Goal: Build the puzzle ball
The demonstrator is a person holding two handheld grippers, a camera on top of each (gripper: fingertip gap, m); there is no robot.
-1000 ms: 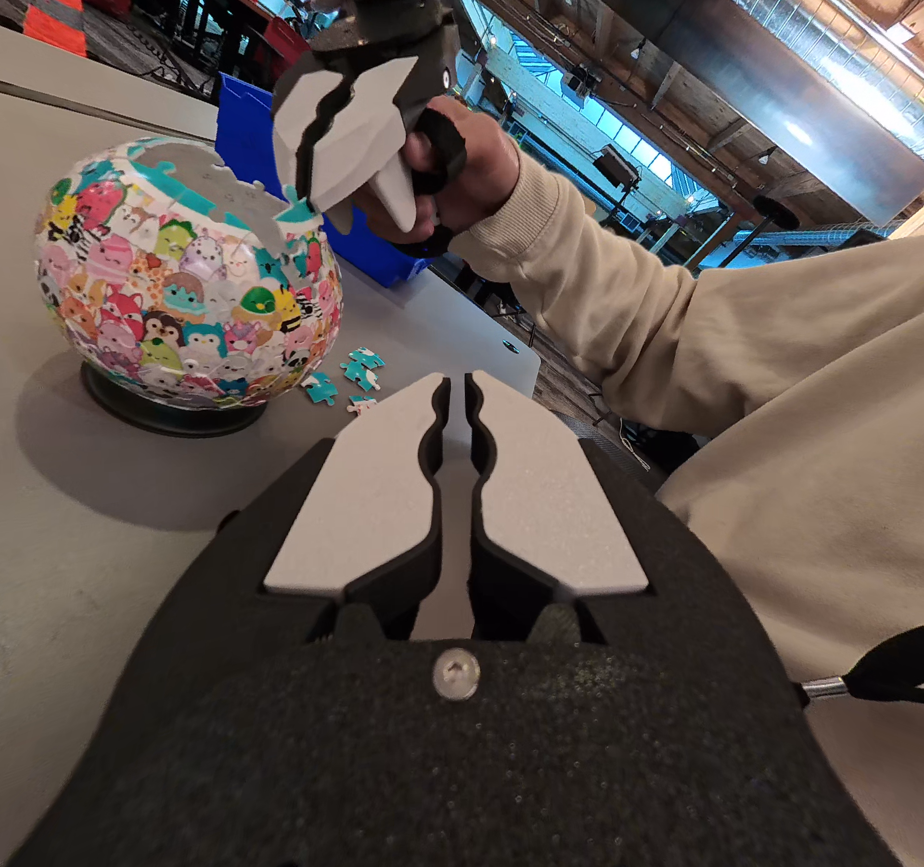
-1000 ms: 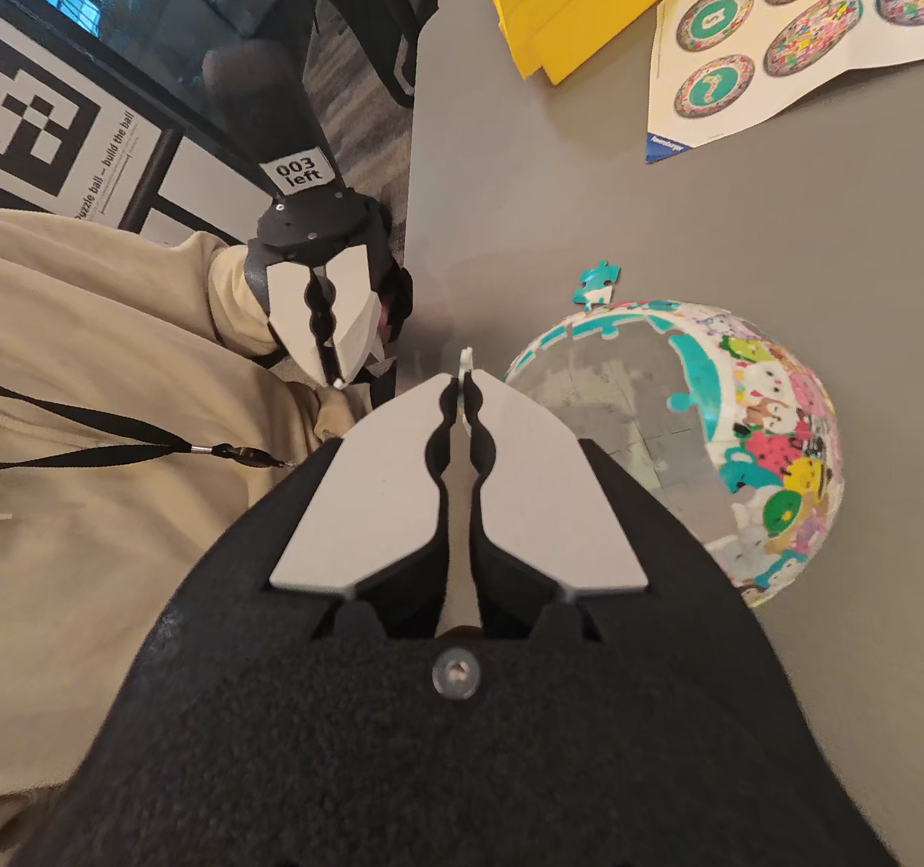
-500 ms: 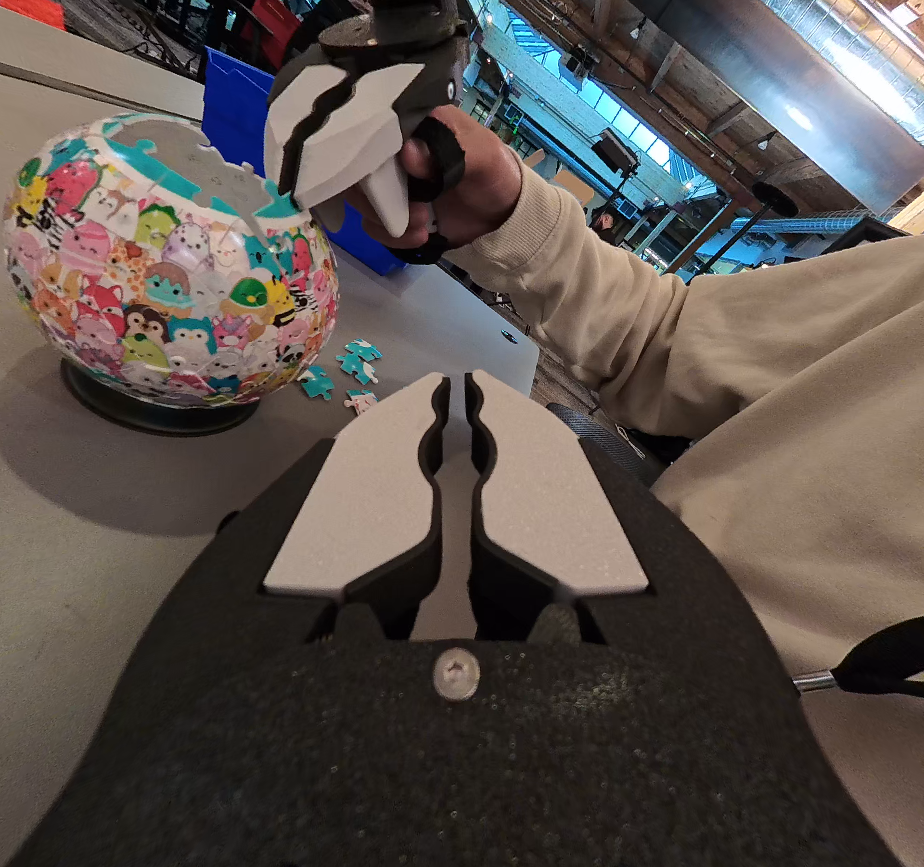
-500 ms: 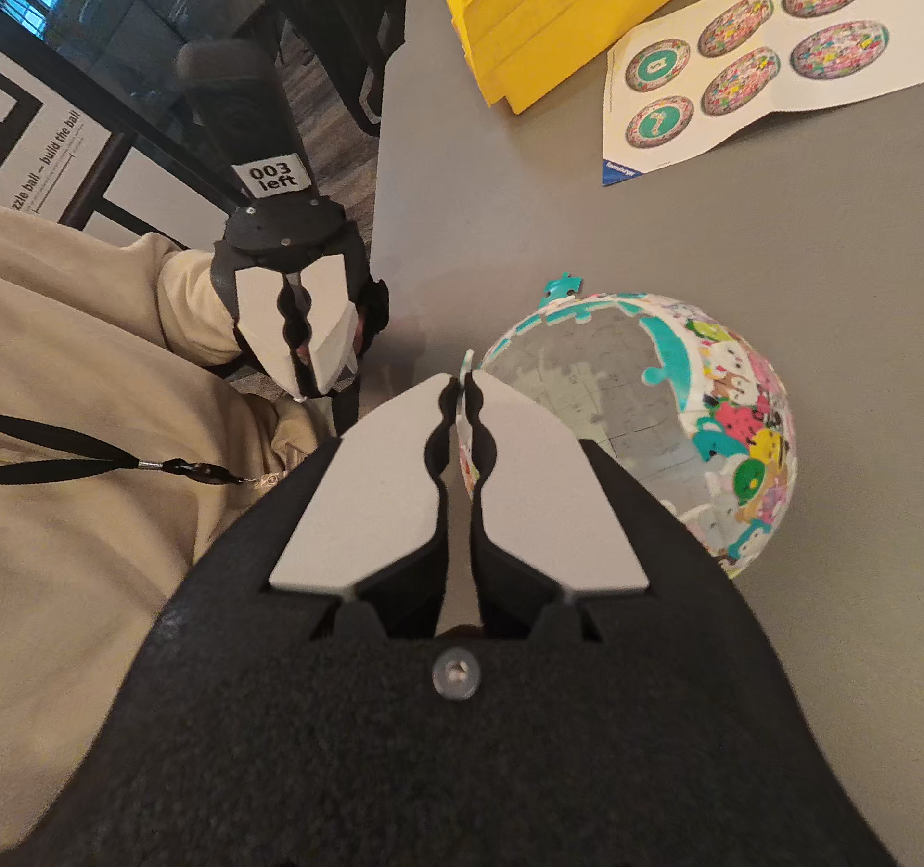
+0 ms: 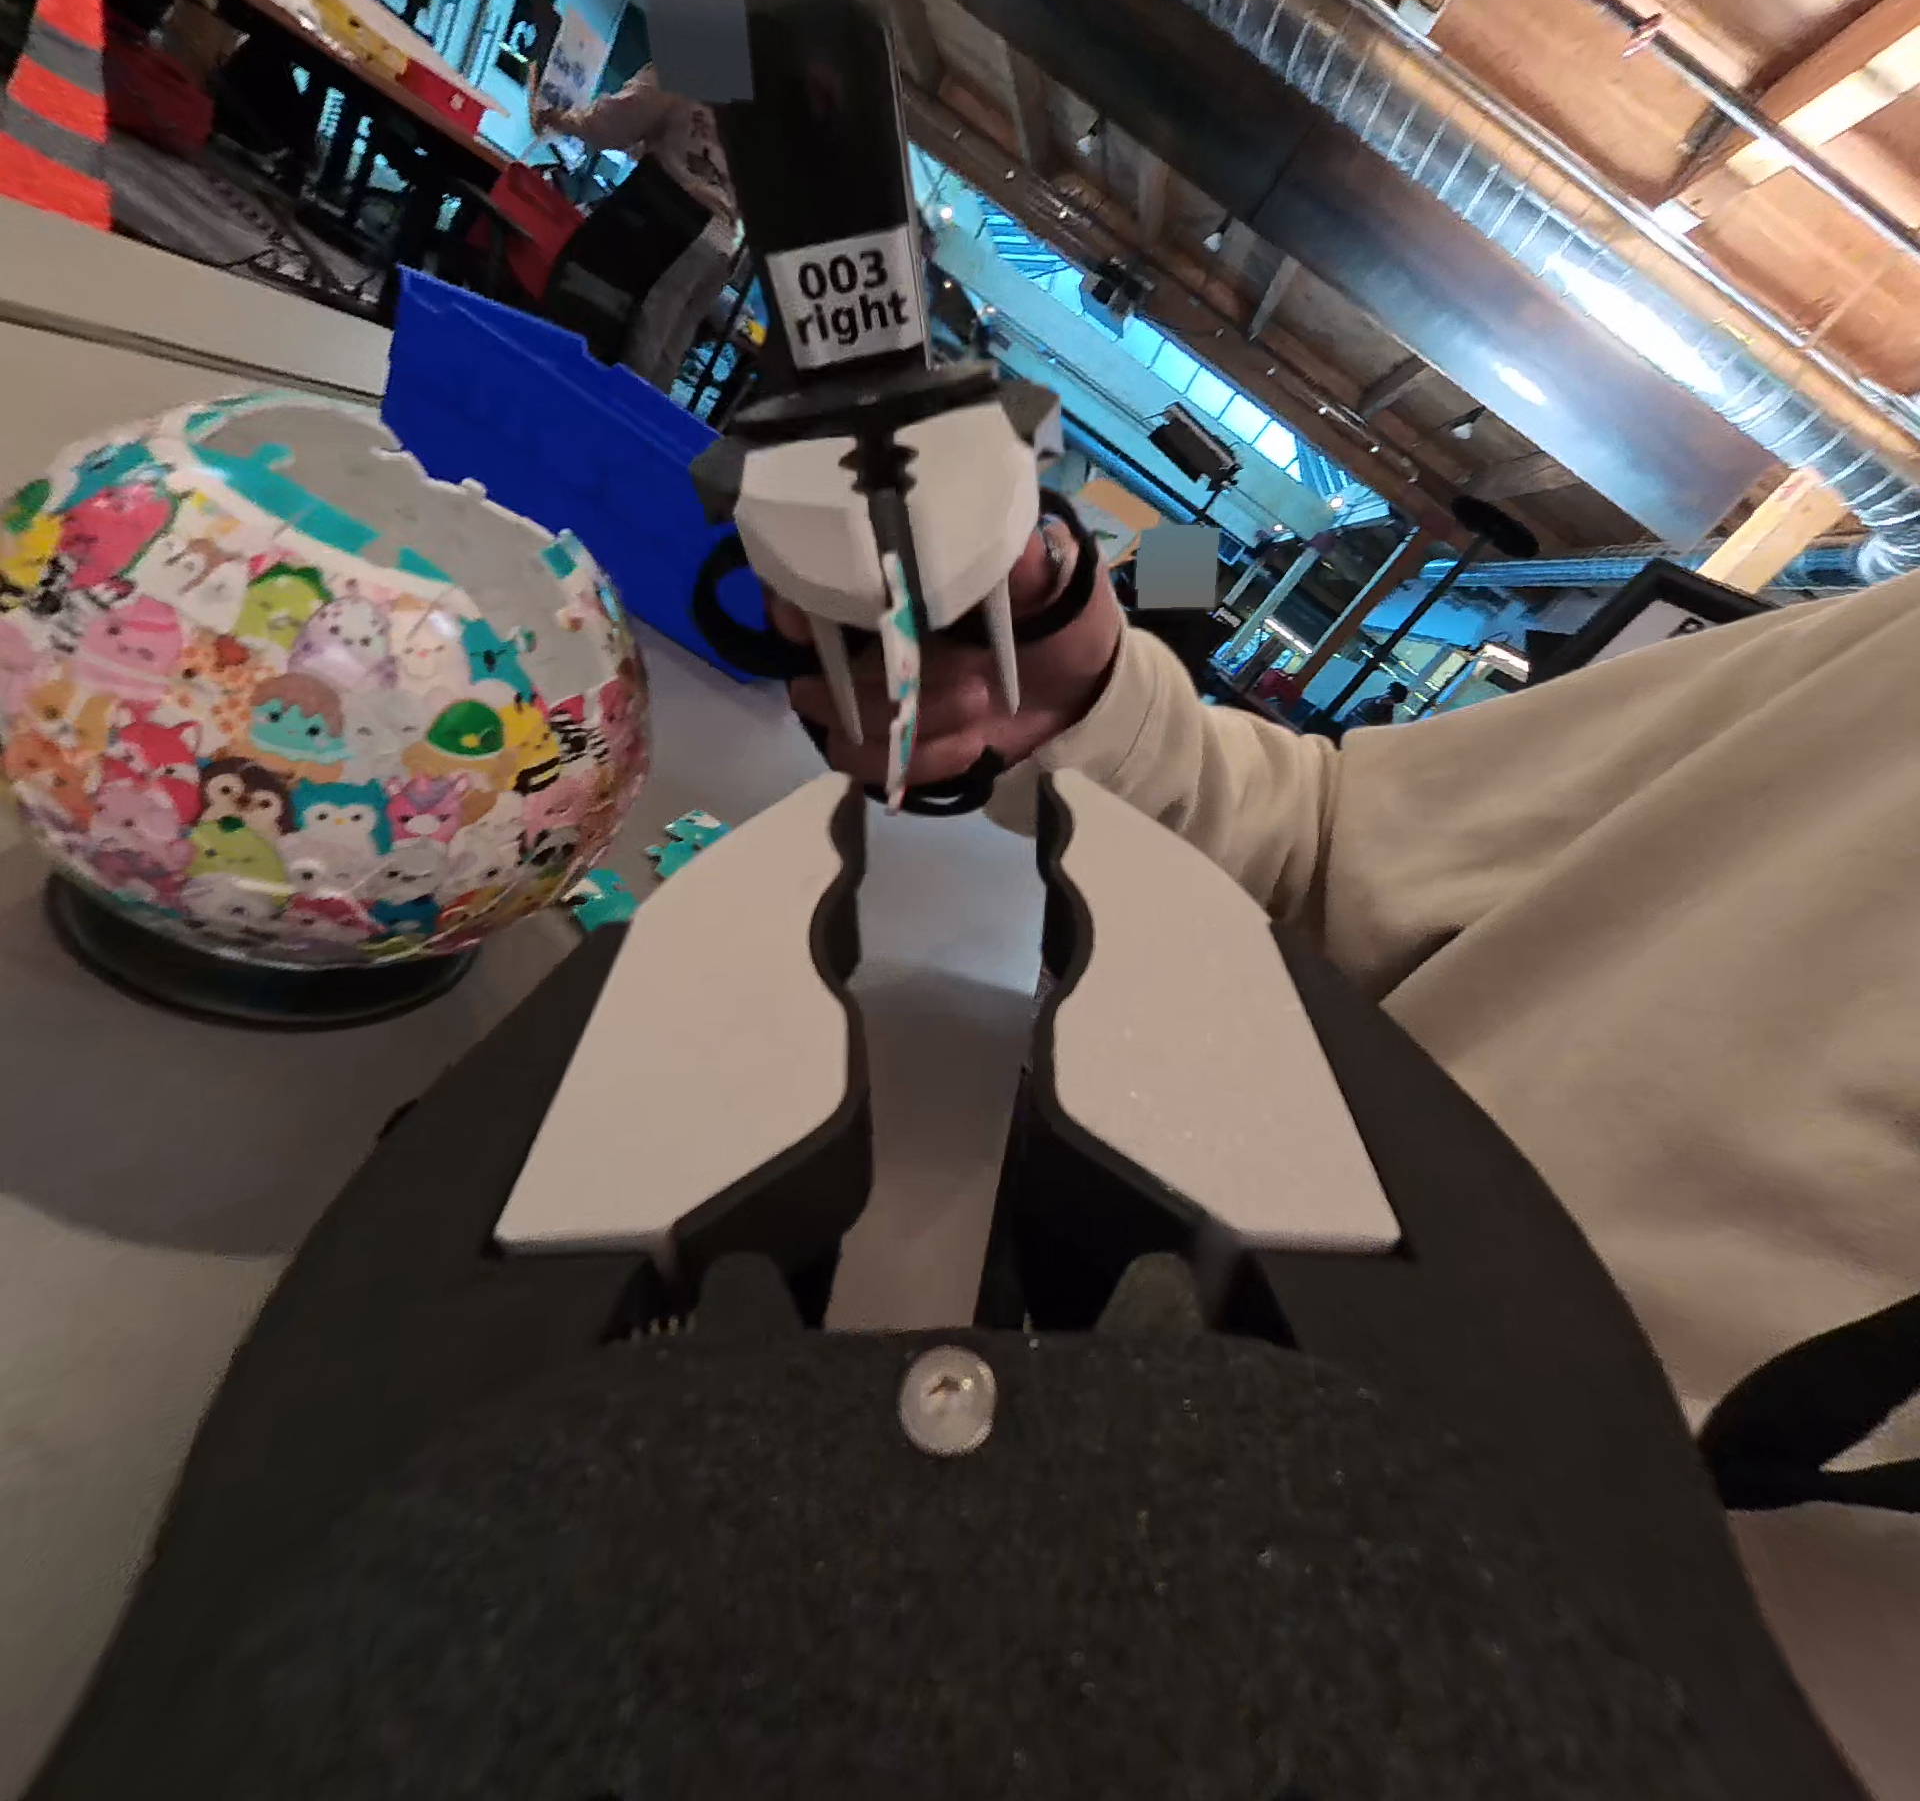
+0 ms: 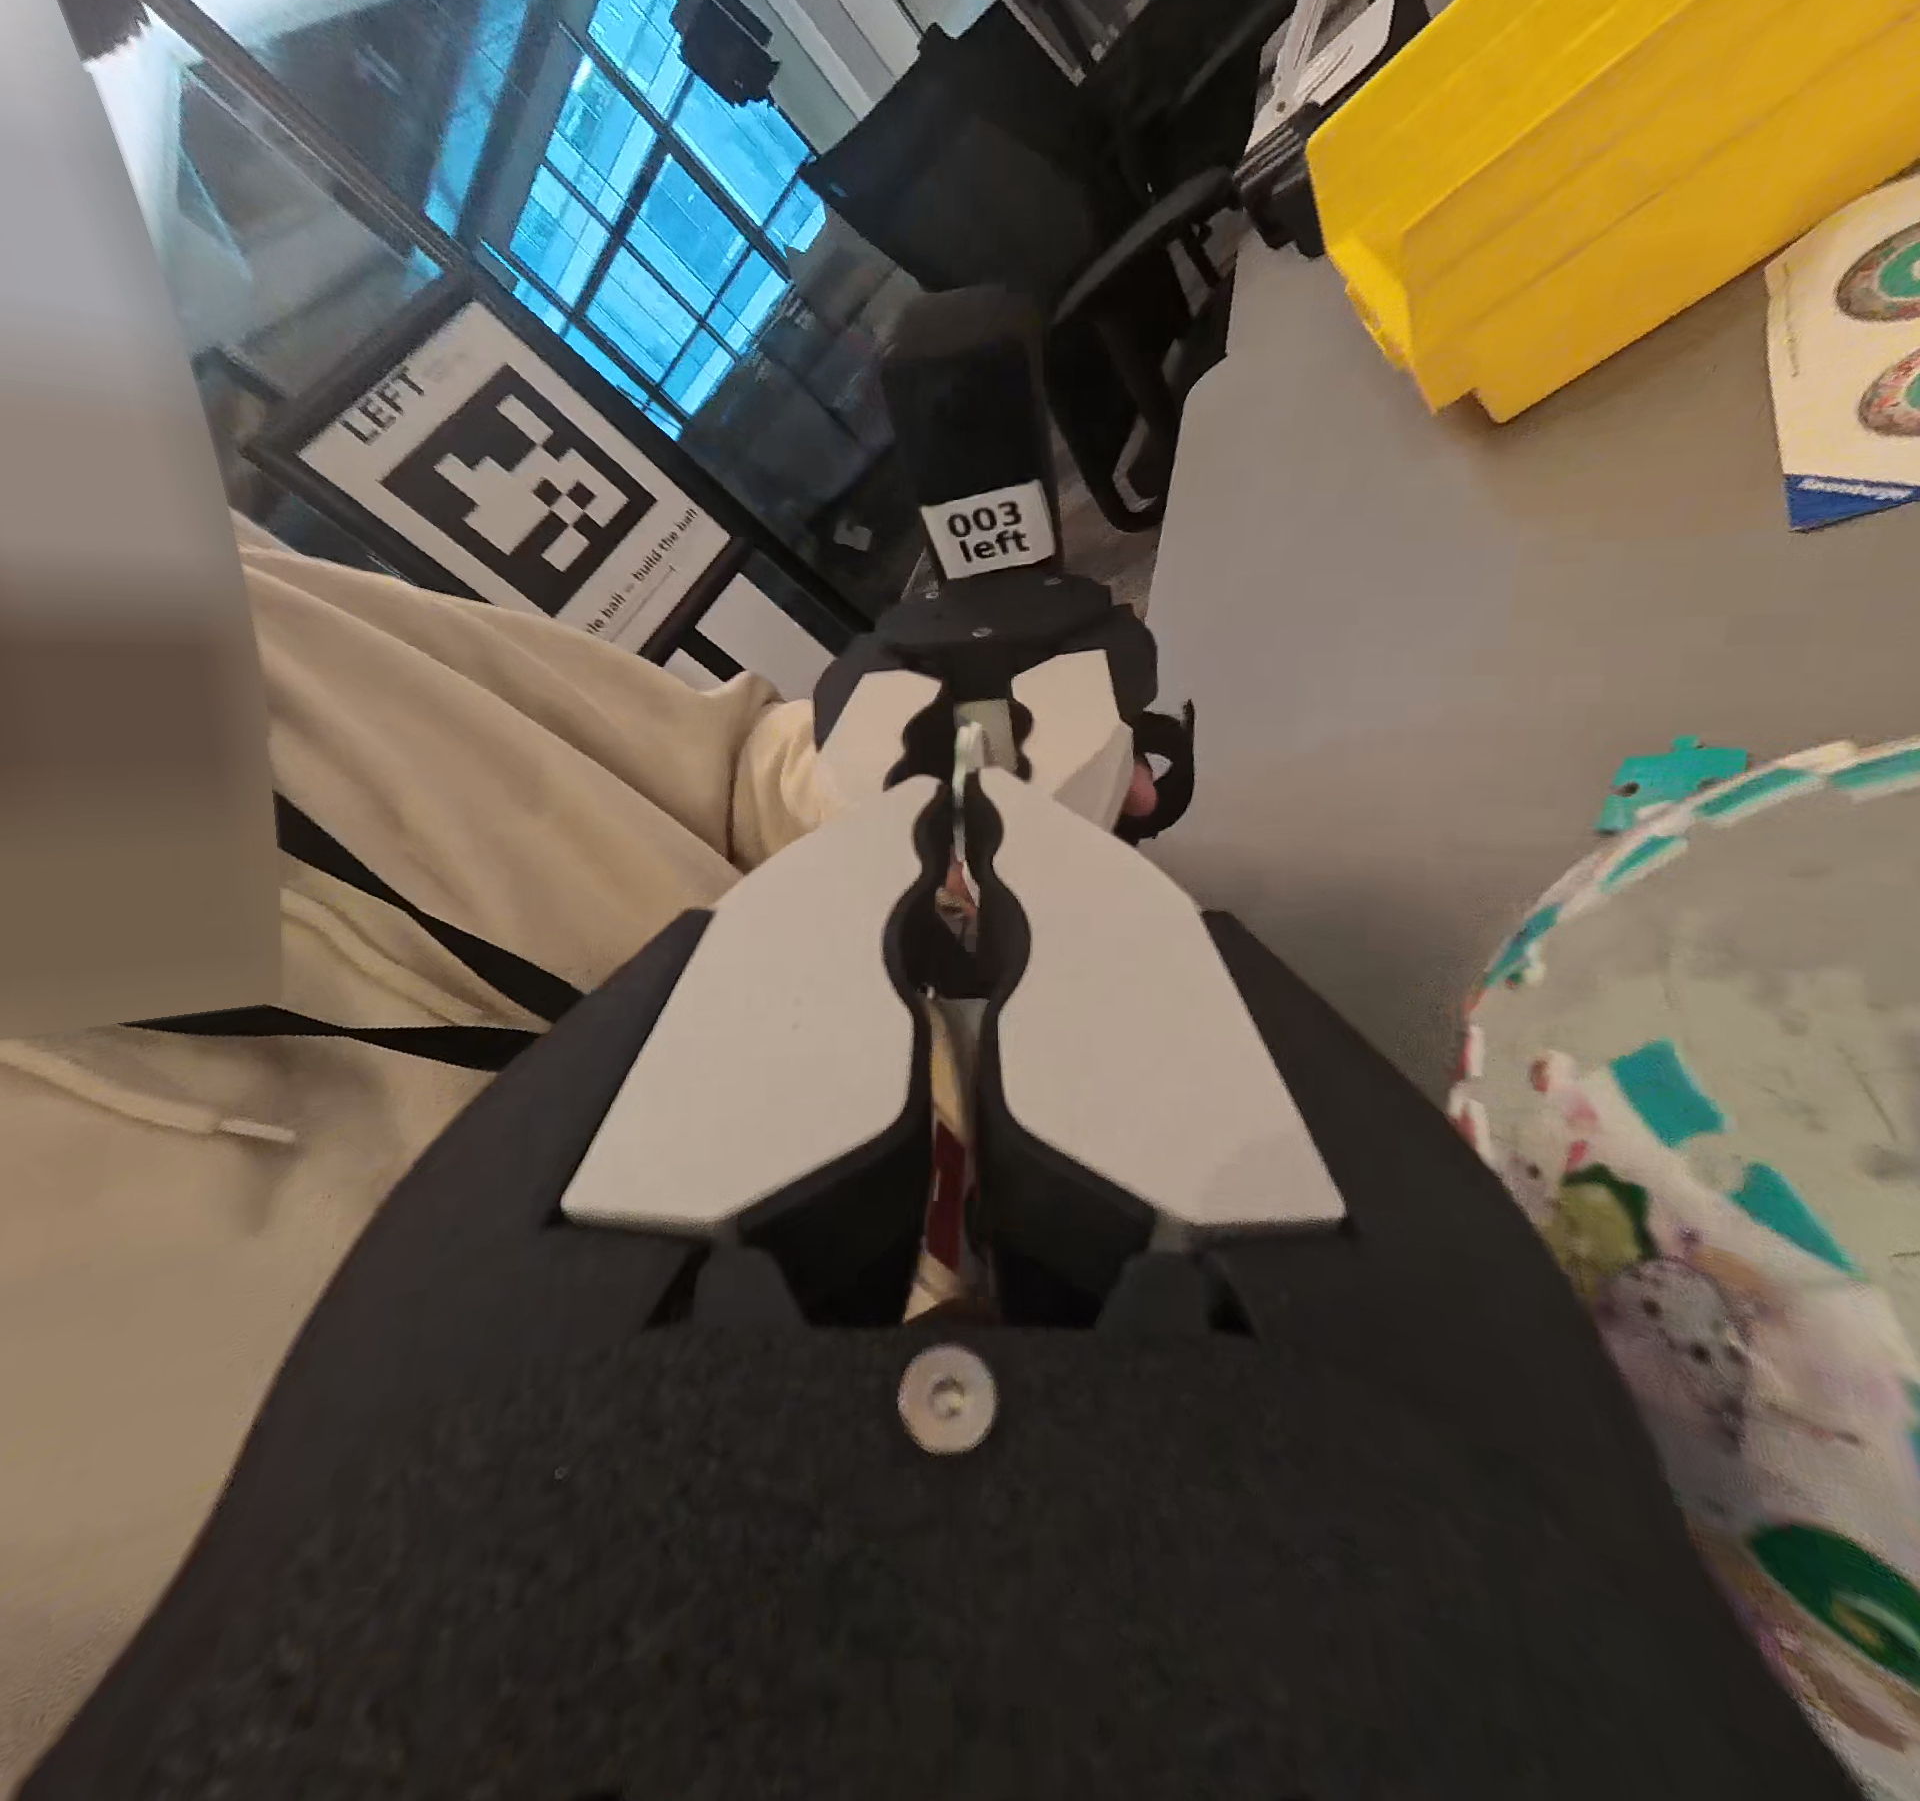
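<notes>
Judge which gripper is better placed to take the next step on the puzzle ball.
Right, probably. The right gripper is shut on a puzzle piece beside the puzzle ball; the left gripper has open, empty jaws.

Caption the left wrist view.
Right hand-held gripper presents a puzzle piece to the open left hand-held gripper.

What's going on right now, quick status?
Right gripper shut on puzzle piece. Left gripper open, facing it. Puzzle ball unfinished, top open. Nothing between them.

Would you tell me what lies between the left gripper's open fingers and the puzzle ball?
In the left wrist view, loose teal puzzle pieces lie on the table between the left gripper and the puzzle ball.
</notes>
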